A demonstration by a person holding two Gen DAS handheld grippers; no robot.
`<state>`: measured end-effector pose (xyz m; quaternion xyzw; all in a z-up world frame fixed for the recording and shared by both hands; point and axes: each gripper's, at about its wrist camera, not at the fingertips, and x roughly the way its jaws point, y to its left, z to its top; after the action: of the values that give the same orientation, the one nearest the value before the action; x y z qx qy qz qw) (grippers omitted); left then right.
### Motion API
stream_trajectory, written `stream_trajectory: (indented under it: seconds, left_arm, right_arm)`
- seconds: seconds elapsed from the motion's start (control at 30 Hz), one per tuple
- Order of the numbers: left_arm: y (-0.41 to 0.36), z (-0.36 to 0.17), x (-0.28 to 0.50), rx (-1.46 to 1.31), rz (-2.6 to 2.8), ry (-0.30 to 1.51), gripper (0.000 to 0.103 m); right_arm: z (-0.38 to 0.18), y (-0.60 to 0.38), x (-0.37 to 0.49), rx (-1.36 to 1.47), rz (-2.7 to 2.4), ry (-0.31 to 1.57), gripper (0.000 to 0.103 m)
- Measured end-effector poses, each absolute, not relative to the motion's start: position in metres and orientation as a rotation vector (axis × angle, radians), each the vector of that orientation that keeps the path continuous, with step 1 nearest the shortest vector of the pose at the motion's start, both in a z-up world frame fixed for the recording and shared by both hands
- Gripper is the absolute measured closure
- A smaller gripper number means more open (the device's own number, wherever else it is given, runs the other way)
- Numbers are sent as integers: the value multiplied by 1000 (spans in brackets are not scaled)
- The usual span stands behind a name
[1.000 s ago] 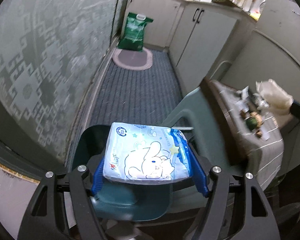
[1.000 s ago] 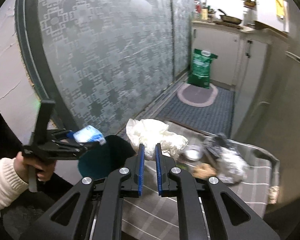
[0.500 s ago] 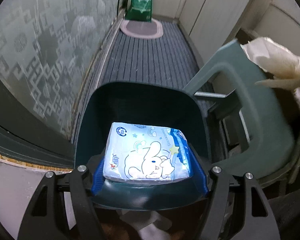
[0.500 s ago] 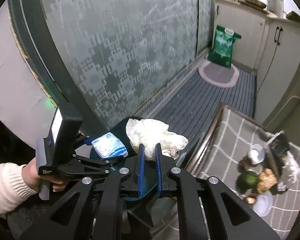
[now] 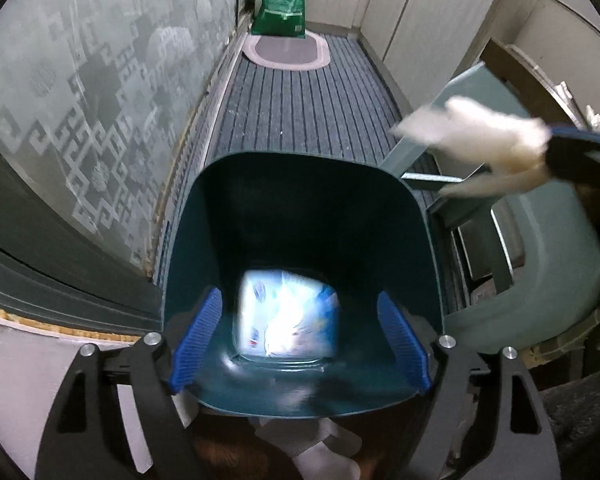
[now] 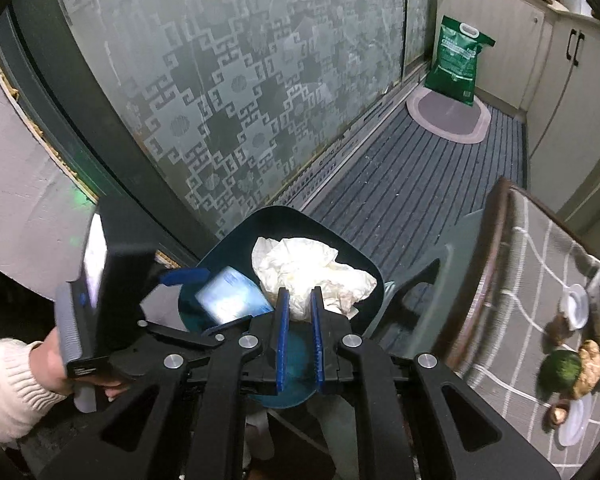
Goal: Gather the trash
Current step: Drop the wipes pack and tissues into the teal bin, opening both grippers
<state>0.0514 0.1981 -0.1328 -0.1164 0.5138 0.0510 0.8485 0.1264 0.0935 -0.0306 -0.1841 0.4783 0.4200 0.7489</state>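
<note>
Left wrist view: my left tool [image 5: 300, 340] gapes wide, holding nothing; blurred tissue pack [image 5: 287, 314] sits inside the bin [image 5: 228, 216].

Right wrist view: my right tool [image 6: 299, 332] pinches crumpled paper [image 6: 308, 270] above the bin's mouth. Centre first, then release.

Tissue pack [image 5: 287, 313] loose inside bin [image 5: 300, 184].

- A green sack [image 5: 287, 0] is standing upright at the far end of the floor, against the cabinets [image 5: 432, 20].
- An oval mat [image 5: 286, 51] is lying just in front of it on the striped grey carpet [image 5: 300, 108].
- A frosted patterned glass door [image 6: 236, 80] is running along one side.
- A checked tablecloth [image 6: 528, 280] is covering the table.
</note>
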Motion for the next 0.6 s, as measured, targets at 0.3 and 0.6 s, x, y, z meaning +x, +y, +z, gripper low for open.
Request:
stream_trajectory:
  seconds: [0.3, 0.6]
  left_arm:
    - [200, -83, 32, -208, 148, 953, 30]
    - [200, -14, 4, -223, 182, 783, 52]
  right_arm:
    - [-51, 111, 124, -418, 909, 1082, 93]
    - [-79, 129, 121, -430, 913, 1130, 93]
